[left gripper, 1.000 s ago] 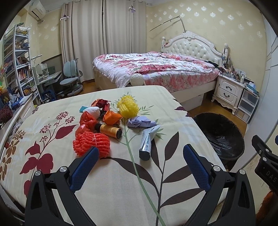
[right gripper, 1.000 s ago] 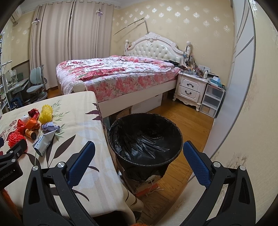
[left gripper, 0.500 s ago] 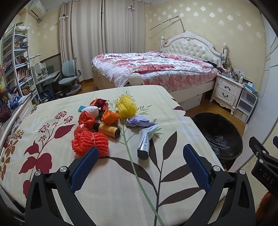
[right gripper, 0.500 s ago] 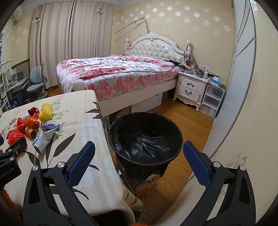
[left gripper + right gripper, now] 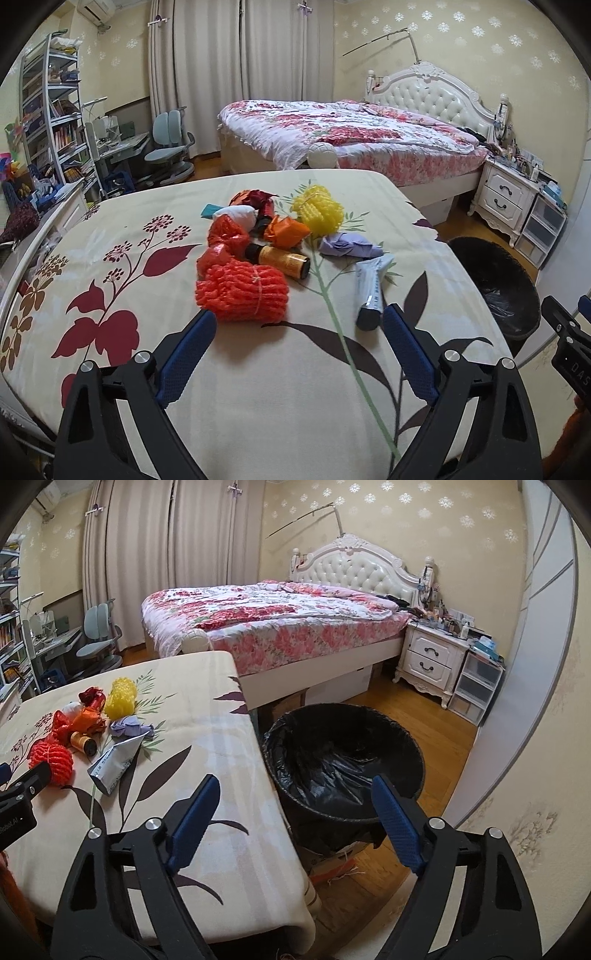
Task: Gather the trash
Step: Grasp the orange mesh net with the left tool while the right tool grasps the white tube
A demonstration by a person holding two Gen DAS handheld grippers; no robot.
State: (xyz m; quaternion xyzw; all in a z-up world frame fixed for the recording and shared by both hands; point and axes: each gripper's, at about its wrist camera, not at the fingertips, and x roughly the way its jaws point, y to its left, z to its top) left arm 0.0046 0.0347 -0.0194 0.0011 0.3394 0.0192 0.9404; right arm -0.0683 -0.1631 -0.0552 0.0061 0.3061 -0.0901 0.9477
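The trash lies in a loose heap on the worktop (image 5: pixel 258 406), which is covered by a cream cloth printed with leaves. Taking the red net (image 5: pixel 242 293) as landmark: the amber bottle (image 5: pixel 282 258) lies on its side just behind it, touching or nearly so. The grey tube (image 5: pixel 371 291) lies to its right, apart from it. The lilac wad (image 5: pixel 349 247) sits beyond the tube, and the yellow net (image 5: pixel 319 210) is farther back again. An orange wrapper (image 5: pixel 286 230) sits behind the bottle.

The left gripper (image 5: pixel 297 345) hangs just in front of the red net, its fingers (image 5: pixel 188 350) spread wide and holding nothing.

The bin (image 5: pixel 343 764), lined with black plastic, stands on the floor right of the worktop. The right gripper (image 5: pixel 295 818) hangs before the bin's near rim, fingers (image 5: pixel 397 821) wide apart and empty.
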